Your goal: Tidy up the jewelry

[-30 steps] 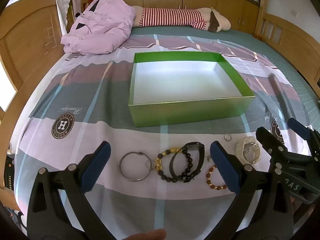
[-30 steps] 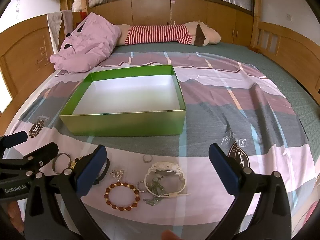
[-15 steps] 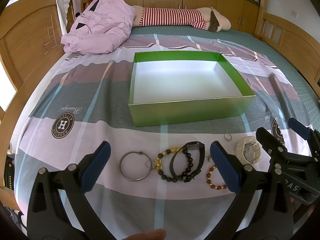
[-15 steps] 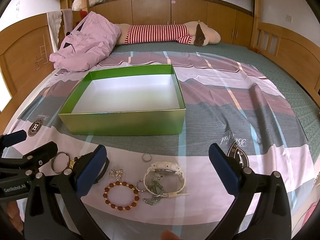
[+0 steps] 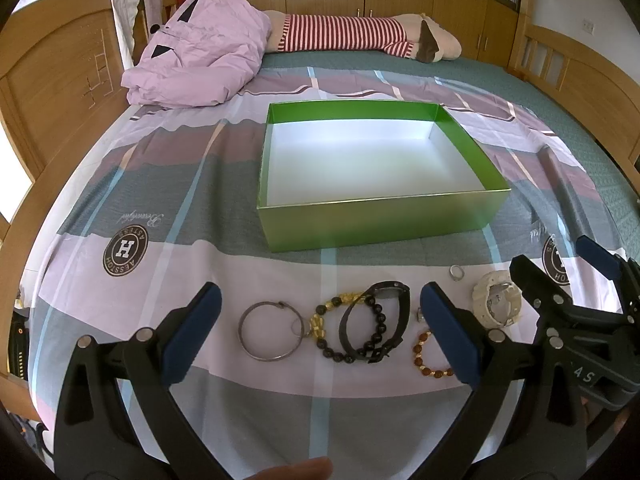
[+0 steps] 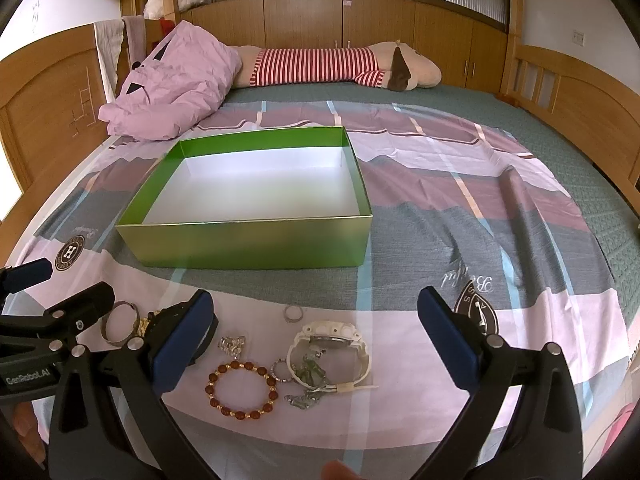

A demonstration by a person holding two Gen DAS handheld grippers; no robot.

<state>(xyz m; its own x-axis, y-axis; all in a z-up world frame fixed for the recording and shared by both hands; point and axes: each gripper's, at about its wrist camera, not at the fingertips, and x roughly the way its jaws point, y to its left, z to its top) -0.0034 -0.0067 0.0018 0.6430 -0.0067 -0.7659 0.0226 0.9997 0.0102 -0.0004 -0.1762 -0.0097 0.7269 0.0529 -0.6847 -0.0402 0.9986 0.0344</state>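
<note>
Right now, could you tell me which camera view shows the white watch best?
The right wrist view: the white watch lies whole between the open fingers, dial and strap plain. In the left wrist view the watch sits far right, smaller, partly hidden behind the right gripper.

Left tongs (image 5: 320, 328) spread wide, blue pads (image 5: 192, 330) at about 8 and 4 o'clock of the left wrist view, nothing between them, black arms running down to the lower edge. Right tongs (image 6: 316, 336) likewise wide apart and empty, blue-padded tips (image 6: 448, 340) at 8 and 4 o'clock. Side by side and near each other: right tongs (image 5: 560, 284) entering at 3 o'clock in the left view, left tongs (image 6: 60, 292) at 9 o'clock in the right. Fingertip (image 5: 288, 470) at 6 o'clock.
</note>
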